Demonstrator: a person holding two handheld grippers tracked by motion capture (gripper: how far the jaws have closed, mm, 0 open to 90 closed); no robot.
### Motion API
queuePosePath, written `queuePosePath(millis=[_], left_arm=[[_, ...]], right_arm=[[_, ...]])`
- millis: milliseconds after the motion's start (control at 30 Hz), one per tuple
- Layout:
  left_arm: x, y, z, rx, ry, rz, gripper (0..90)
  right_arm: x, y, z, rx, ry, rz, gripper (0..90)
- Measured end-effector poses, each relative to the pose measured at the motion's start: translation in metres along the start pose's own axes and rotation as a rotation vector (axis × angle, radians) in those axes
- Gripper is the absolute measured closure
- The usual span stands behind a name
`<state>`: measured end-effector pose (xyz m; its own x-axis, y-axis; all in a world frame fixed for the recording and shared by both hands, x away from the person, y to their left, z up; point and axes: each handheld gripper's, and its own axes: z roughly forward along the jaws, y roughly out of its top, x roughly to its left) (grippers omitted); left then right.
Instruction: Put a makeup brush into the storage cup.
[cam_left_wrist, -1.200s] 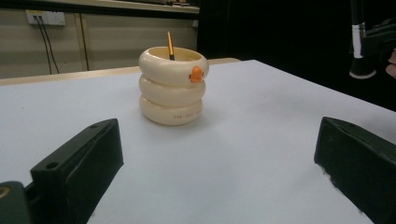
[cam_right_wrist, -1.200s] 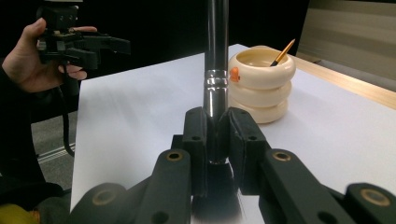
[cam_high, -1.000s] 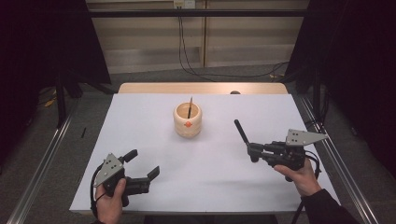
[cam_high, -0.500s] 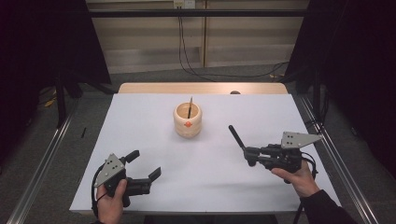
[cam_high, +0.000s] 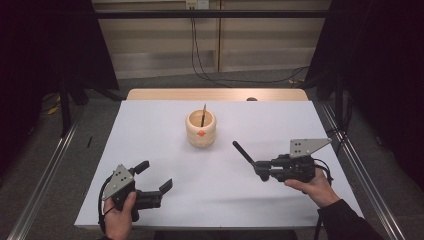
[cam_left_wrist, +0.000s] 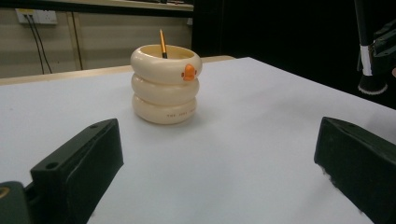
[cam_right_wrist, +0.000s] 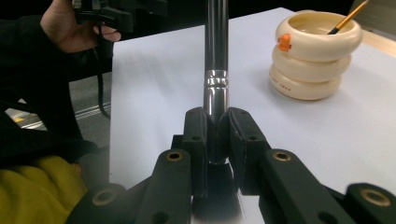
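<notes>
Near the white tabletop's (cam_high: 150, 125) right edge, the right gripper (cam_high: 258, 170) clamps a black-handled, silver-ferruled brush (cam_high: 243, 153). Near the front-left corner, the left gripper (cam_high: 156, 176) holds its jaws apart, empty.

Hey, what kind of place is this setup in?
Probably a lab or recording booth for capturing handling tasks, not a home. A white-covered table stands inside a metal frame with dark curtains at both sides, cables run down the back wall, and a person works with a hand-held gripper in each hand.
</notes>
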<state>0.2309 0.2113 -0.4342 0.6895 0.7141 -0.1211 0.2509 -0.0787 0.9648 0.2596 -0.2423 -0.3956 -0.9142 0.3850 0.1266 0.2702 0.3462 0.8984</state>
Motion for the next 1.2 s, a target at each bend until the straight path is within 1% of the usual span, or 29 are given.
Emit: queuePosePath(millis=[200,233,267,333,433,467,533,567,600,633,767,833,867,967,1000,1067,1100,1167,1200], left_arm=[[0.0,0.0,0.001,0.001,0.0,-0.001,1.0],[0.0,0.0,0.001,0.002,0.001,0.004,1.0],[0.0,0.0,0.001,0.002,0.0,0.004,1.0],[0.0,0.0,0.0,0.005,-0.001,0.008,1.0],[0.0,0.0,0.001,0.004,-0.004,0.006,1.0],[0.0,0.0,0.001,0.005,-0.003,0.005,1.0],[-0.001,0.0,0.001,0.006,-0.005,0.009,1.0],[0.0,0.0,0.002,0.006,-0.015,0.012,1.0],[0.0,0.0,0.002,0.006,-0.014,0.012,1.0],[0.0,0.0,0.002,0.008,-0.006,0.013,1.0],[0.0,0.0,0.002,0.013,-0.002,0.016,1.0],[0.0,0.0,0.001,0.009,-0.01,0.014,1.0],[0.0,0.0,0.001,0.009,-0.004,0.013,1.0],[0.001,0.0,0.001,0.011,-0.008,0.016,1.0],[0.0,0.0,0.002,0.015,-0.004,0.019,1.0],[0.0,0.0,0.002,0.014,-0.011,0.022,1.0],[0.0,0.0,0.002,0.015,-0.012,0.022,1.0],[0.001,0.0,0.002,0.015,-0.02,0.021,1.0],[0.0,0.0,0.002,0.018,-0.008,0.021,1.0]], right_arm=[[-0.002,0.009,0.01,0.068,0.017,-0.032,77.6],[-0.002,0.011,0.012,0.075,0.016,-0.037,77.6],[-0.002,0.011,0.013,0.084,0.026,-0.037,77.6],[-0.002,0.013,0.016,0.118,0.015,-0.049,77.6],[-0.002,0.014,0.018,0.169,0.016,-0.055,77.6],[-0.002,0.015,0.019,0.178,0.022,-0.056,77.6],[-0.001,0.016,0.022,0.214,0.029,-0.059,77.6],[-0.001,0.016,0.024,0.234,0.033,-0.073,77.6],[-0.001,0.017,0.026,0.253,0.035,-0.08,77.6],[0.0,0.018,0.027,0.267,0.044,-0.086,77.6],[0.001,0.023,0.031,0.308,0.066,-0.109,77.5],[0.001,0.025,0.035,0.346,0.072,-0.122,77.5],[0.001,0.025,0.036,0.366,0.074,-0.122,77.6],[0.001,0.026,0.041,0.419,0.082,-0.13,77.5],[0.002,0.027,0.042,0.43,0.082,-0.136,77.5],[0.002,0.027,0.045,0.448,0.066,-0.151,77.5],[0.002,0.027,0.047,0.456,0.067,-0.157,77.5],[0.002,0.026,0.05,0.491,0.062,-0.172,77.6],[0.003,0.025,0.052,0.507,0.061,-0.181,77.6]])
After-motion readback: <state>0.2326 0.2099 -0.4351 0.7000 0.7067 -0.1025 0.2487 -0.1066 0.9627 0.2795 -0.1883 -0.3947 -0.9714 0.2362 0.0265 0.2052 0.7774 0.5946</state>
